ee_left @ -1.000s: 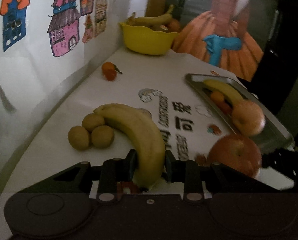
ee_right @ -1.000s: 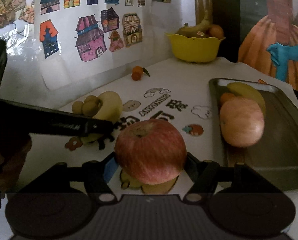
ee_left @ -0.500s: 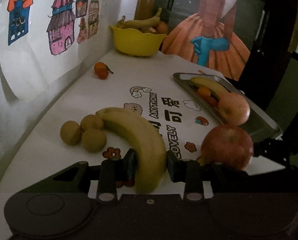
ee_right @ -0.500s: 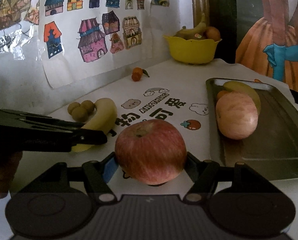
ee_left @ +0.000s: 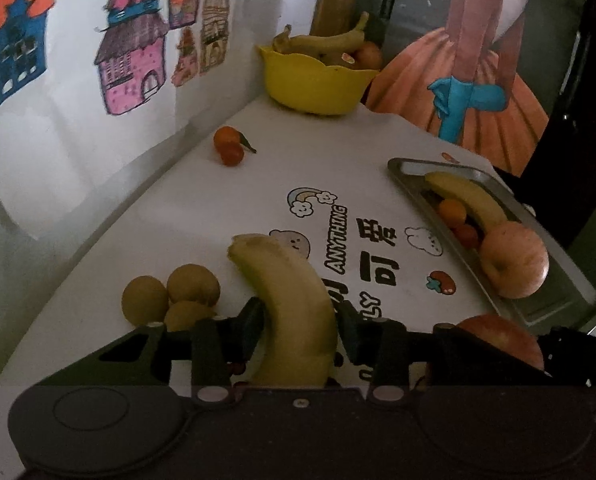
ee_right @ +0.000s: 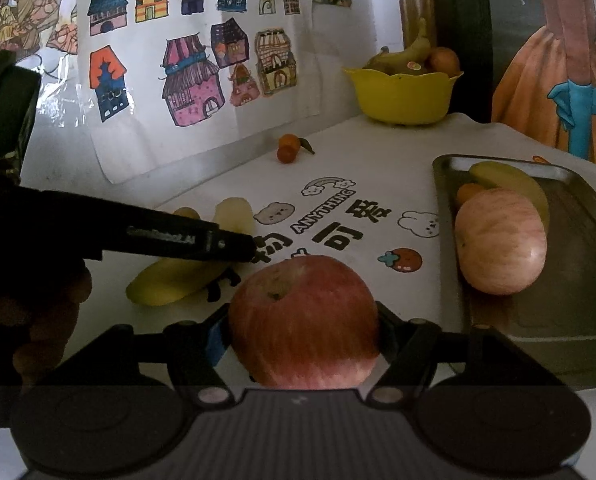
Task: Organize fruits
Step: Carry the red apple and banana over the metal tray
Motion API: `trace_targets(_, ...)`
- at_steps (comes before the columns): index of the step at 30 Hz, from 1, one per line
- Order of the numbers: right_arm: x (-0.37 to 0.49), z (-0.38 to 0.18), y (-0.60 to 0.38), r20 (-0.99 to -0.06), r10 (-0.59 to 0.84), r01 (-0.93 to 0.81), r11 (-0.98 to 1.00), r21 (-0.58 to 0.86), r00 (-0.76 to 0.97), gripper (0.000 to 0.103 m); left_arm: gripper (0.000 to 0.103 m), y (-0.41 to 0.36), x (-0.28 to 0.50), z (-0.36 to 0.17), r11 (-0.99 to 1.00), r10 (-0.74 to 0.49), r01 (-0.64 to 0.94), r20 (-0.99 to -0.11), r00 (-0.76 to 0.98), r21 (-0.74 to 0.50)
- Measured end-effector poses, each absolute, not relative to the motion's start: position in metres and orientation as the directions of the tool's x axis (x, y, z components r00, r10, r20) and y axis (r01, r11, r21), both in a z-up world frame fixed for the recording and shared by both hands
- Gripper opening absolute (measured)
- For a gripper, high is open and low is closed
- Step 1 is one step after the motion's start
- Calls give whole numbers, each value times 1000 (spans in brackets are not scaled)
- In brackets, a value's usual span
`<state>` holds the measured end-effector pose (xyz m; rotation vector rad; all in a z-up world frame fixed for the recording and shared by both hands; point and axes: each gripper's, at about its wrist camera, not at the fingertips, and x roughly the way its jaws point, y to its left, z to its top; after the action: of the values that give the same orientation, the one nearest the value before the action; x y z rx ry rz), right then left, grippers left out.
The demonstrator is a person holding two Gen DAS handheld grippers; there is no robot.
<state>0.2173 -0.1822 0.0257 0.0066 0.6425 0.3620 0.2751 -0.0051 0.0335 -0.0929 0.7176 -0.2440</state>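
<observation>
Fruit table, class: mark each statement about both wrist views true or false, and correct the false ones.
1. The left gripper holds a banana. True.
2. The right gripper holds an orange. False: it grips a red apple.
3. The metal tray is empty. False: it holds an apple, a banana and small oranges.
4. Three brown round fruits lie beside the held banana. True.
5. The yellow bowl contains fruit. True.

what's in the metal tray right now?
In the metal tray: a pale apple, a banana behind it, and two small orange fruits beside the banana. Anything behind the apple is hidden in both views.
</observation>
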Motion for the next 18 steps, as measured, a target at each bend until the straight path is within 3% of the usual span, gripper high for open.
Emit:
trace_targets(9,208,27,-194,-574,319,-292,946,141,754,74,37,-15,267,31,922,-388,281,-628,675,-267)
trace_targets(18,188,28,-216,-573,293,-232,956,178,766,74,37,-17,262,26,841,-528,280,-592,608,-462)
